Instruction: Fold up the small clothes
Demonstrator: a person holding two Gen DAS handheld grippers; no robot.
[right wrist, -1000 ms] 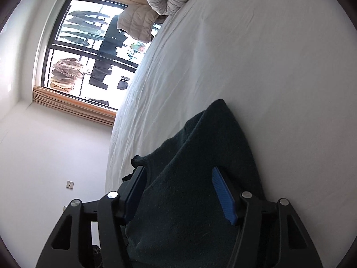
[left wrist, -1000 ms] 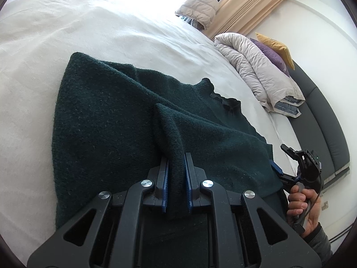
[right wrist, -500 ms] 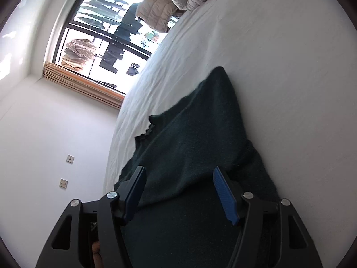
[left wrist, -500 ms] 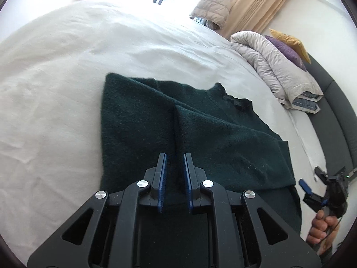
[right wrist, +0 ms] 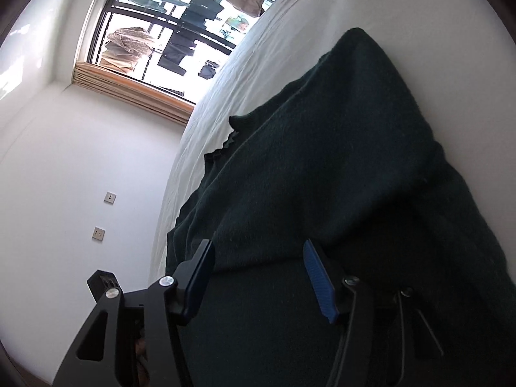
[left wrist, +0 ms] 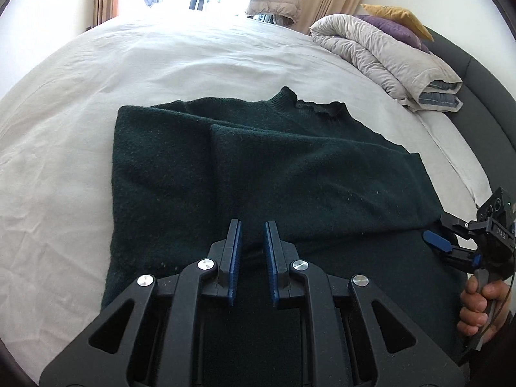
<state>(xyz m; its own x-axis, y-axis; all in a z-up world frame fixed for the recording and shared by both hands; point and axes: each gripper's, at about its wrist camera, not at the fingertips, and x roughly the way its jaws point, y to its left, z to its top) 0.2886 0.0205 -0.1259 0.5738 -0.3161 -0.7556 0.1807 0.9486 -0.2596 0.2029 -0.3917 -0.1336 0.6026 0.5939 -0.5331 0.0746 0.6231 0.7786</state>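
A dark green knit sweater (left wrist: 264, 174) lies on the white bed (left wrist: 64, 148), collar at the far side, with one side folded over across its middle. My left gripper (left wrist: 252, 229) hovers over its near part, jaws a little apart and empty. My right gripper (left wrist: 451, 246) shows at the sweater's right edge, held in a hand, jaws open. In the right wrist view the sweater (right wrist: 338, 167) fills the frame and the right gripper (right wrist: 258, 254) stands wide open above it, holding nothing.
A folded beige duvet (left wrist: 383, 51) with purple and yellow cushions lies at the far right of the bed. A dark grey headboard (left wrist: 477, 96) runs along the right. A window (right wrist: 167, 22) and a white wall with sockets stand beyond the bed.
My left gripper has let go of the folded sweater flap, opened slightly and pulled back. The right gripper has also drawn back from the sweater, staying open.
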